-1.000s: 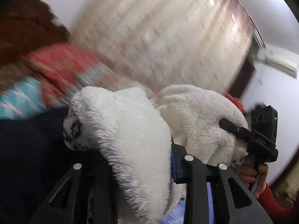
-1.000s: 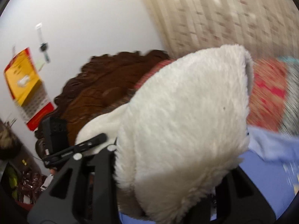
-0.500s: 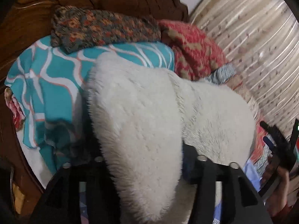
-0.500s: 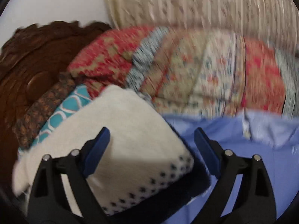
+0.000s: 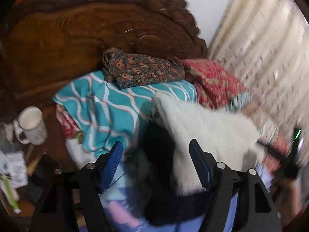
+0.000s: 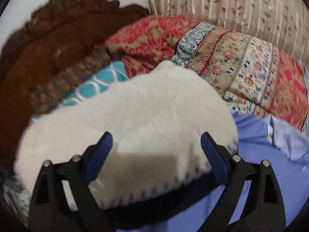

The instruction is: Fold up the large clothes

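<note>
Carved wooden headboard (image 5: 81, 38), blue sheet (image 6: 270, 164), white fleece garment (image 6: 135, 119), both tongs spread wide.

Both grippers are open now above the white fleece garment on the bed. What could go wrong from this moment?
The fleece garment lies partly on the teal pillow, so the fold may slide or open. The open left gripper could snag its loose edge. A mug stands near the bed's side; a wide swing might knock it.
</note>
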A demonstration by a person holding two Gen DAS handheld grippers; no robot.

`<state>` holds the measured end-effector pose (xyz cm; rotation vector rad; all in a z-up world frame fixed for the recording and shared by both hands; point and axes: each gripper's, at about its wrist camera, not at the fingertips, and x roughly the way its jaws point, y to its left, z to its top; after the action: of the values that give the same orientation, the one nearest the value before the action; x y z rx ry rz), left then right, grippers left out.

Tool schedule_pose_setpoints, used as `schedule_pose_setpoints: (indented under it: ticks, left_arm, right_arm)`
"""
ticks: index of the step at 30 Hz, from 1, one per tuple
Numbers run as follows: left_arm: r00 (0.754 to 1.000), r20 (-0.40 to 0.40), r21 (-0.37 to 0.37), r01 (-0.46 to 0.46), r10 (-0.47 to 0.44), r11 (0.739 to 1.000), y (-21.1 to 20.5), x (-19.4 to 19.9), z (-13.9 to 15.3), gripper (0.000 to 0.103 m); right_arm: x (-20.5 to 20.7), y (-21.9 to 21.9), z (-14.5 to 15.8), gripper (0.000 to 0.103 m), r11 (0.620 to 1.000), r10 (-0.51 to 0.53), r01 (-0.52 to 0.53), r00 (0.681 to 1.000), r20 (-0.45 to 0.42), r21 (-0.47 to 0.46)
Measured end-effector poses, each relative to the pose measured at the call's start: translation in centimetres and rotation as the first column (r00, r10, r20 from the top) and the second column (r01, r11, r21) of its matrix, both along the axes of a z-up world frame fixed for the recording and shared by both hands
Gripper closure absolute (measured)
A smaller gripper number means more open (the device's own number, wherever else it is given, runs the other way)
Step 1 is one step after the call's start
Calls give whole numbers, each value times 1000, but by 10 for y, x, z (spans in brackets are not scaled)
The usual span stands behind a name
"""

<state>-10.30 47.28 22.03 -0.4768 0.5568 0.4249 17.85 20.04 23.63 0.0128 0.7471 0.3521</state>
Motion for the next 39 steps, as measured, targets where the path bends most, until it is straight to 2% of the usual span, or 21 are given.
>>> schedule_pose_setpoints:
  ticks: [2, 5, 7, 10, 13, 15, 18, 20, 25, 31, 39]
  left_arm:
    - [998, -39, 34, 45, -44, 998, -26, -11, -7, 12]
    - [988, -113, 62, 108, -101, 992, -73, -22, -32, 12]
    - [974, -165, 64, 165, -152, 984, -104, -26, -50, 12]
    - [945, -256, 60, 227, -204, 972, -150, -31, -79, 12]
    - [920, -319, 68, 260, -226, 963, -187, -41, -100, 12]
    - [911, -345, 84, 271, -227, 959, -205, -48, -109, 12]
    - [908, -367, 113, 259, -202, 959, -227, -63, -114, 12]
    - [908, -374, 129, 252, -188, 959, -239, -73, -114, 12]
    - [901, -390, 155, 269, -191, 951, -268, -88, -115, 11]
    - [876, -417, 159, 332, -242, 930, -305, -92, -117, 11]
    - [849, -446, 170, 391, -284, 904, -337, -93, -123, 10]
  right_arm:
    - [-26, -17, -4, 14, 1000, 14, -14, 1000, -16, 17]
    - [-84, -48, -32, 14, 1000, 23, -22, 998, -56, 14]
    - [-109, -70, -60, 14, 1000, 13, -14, 995, -97, -5]
    - [-156, -106, -112, 14, 999, -6, -4, 978, -210, -50]
    - [-198, -140, -145, 14, 998, -22, 4, 956, -291, -60]
    - [-223, -157, -157, 14, 998, -21, 2, 947, -321, -60]
    - [-261, -181, -161, 14, 999, -6, -6, 944, -330, -36]
    - [-284, -194, -157, 14, 1000, -2, -3, 952, -306, -17]
    - [-323, -214, -156, 14, 999, 10, 2, 958, -287, 42]
    - [-335, -242, -152, 14, 994, -23, 51, 963, -269, 99]
    - [-342, -259, -153, 13, 990, -37, 71, 965, -261, 122]
